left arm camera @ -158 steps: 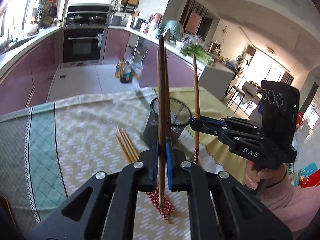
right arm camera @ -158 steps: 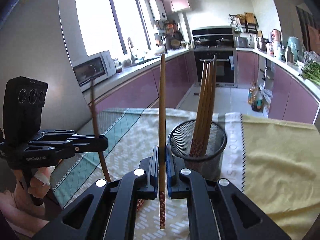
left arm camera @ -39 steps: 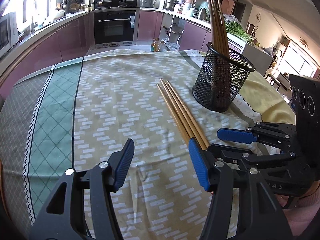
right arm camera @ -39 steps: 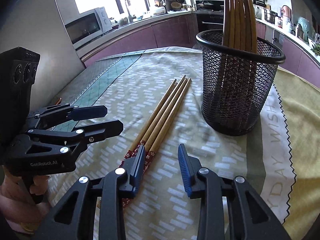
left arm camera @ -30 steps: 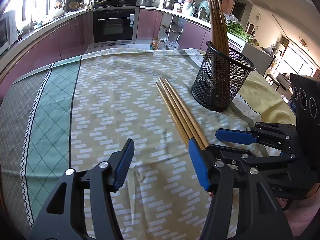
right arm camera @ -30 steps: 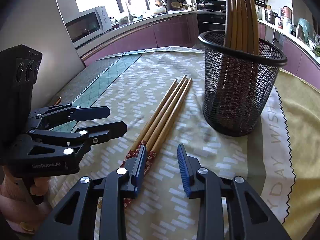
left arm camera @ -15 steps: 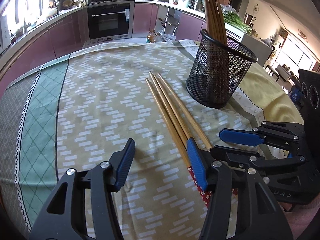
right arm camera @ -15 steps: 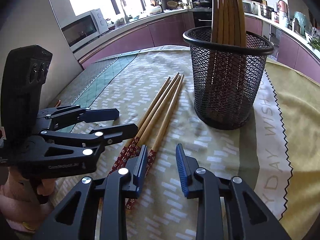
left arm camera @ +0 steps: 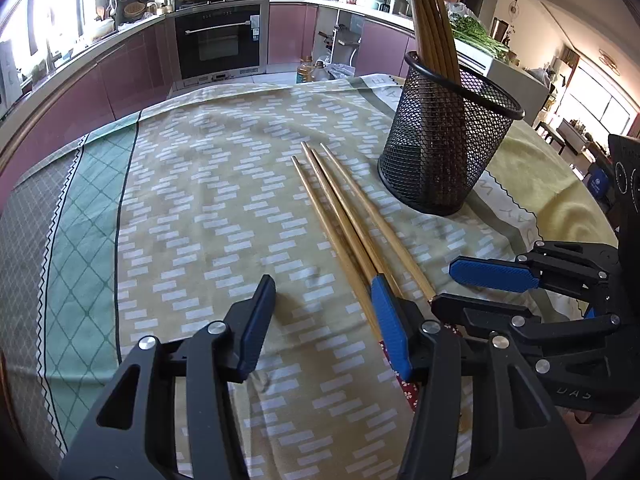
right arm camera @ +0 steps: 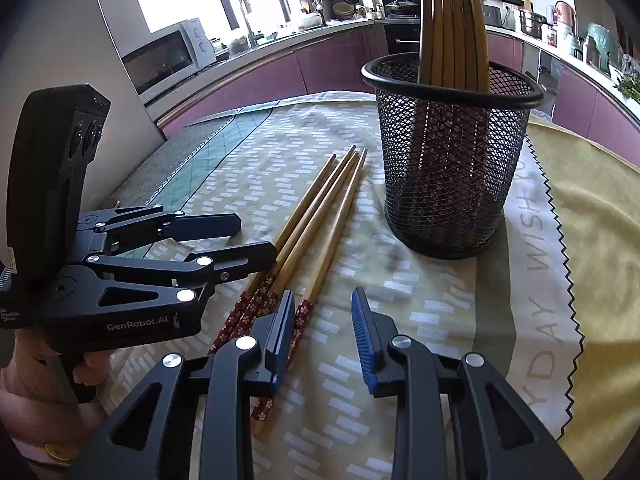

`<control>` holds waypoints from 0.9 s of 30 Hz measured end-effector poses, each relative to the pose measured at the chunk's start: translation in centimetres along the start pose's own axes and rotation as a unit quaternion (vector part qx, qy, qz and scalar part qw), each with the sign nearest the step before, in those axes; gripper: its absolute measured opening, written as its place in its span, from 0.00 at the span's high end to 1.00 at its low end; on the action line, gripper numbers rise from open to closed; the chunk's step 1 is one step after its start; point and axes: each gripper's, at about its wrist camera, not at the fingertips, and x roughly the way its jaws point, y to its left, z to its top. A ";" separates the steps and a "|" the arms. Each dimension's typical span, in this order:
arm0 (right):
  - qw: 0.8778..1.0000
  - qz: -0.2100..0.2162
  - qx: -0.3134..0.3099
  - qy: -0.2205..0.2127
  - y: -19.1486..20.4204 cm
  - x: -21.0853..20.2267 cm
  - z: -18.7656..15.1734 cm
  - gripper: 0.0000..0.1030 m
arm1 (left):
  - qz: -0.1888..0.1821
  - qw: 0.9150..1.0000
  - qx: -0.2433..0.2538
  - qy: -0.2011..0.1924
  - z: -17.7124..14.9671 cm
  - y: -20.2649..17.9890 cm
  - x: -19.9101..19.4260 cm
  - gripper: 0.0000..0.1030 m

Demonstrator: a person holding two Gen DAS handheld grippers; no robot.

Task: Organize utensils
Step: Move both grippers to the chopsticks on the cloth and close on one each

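A bundle of loose wooden chopsticks (left arm camera: pixel 344 216) (right arm camera: pixel 320 216) with red patterned ends lies on the tablecloth beside a black mesh cup (left arm camera: pixel 440 152) (right arm camera: pixel 448 168). The cup holds several upright chopsticks (left arm camera: pixel 432 20) (right arm camera: pixel 452 20). My left gripper (left arm camera: pixel 324 320) (right arm camera: pixel 258 236) is low over the cloth and its jaws are closing. Only bare cloth lies between them, and the bundle runs under its right finger. My right gripper (right arm camera: pixel 322 332) (left arm camera: pixel 444 284) stands open over the red ends, with one chopstick end just inside its left finger, ungripped.
A patterned cloth (left arm camera: pixel 208 200) with a green band covers the table, and a yellow cloth (right arm camera: pixel 592 220) lies to the right. A hand (right arm camera: pixel 36 380) holds the left gripper's handle. Kitchen counters and an oven (left arm camera: pixel 218 40) lie beyond the far edge.
Five seconds ago each gripper held one chopstick upright; now both are empty. Over the last second the left gripper has crept toward the loose chopsticks and its jaws have narrowed a little.
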 end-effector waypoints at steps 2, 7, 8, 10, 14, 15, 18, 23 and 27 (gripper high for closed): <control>1.000 -0.002 -0.002 0.000 0.1 0.1 0.1 0.73 | 0.004 1.000 0.001 0.002 0.1 0.1 0.0 0.56; 1.000 -0.006 -0.005 -0.004 0.3 0.5 0.9 0.73 | -0.005 1.000 0.006 0.006 0.4 0.1 0.0 0.67; 1.000 -0.006 -0.005 -0.005 0.3 0.7 1.1 0.73 | -0.005 1.000 0.005 0.007 0.5 0.2 0.1 0.67; 1.000 -0.010 -0.007 -0.006 0.4 1.1 1.5 0.73 | -0.007 1.000 0.002 0.010 0.7 0.3 0.3 0.67; 1.000 -0.012 -0.006 -0.005 0.3 2.1 2.5 0.75 | -0.010 1.000 -0.001 0.014 1.3 0.5 0.9 0.69; 1.000 -0.014 -0.006 -0.005 0.2 2.3 2.8 0.75 | -0.010 1.000 -0.003 0.015 1.5 0.6 1.0 0.69; 1.000 -0.012 0.000 -0.003 0.0 2.8 3.2 0.79 | -0.008 1.000 0.000 0.016 1.8 0.5 1.2 0.74; 1.000 -0.001 0.015 -0.002 -0.5 2.9 3.1 0.91 | -0.020 1.000 -0.012 0.016 1.8 0.5 1.2 0.88; 1.000 0.005 0.025 -0.004 -0.7 2.7 2.8 0.93 | -0.022 0.999 -0.022 0.012 1.5 0.3 1.1 0.90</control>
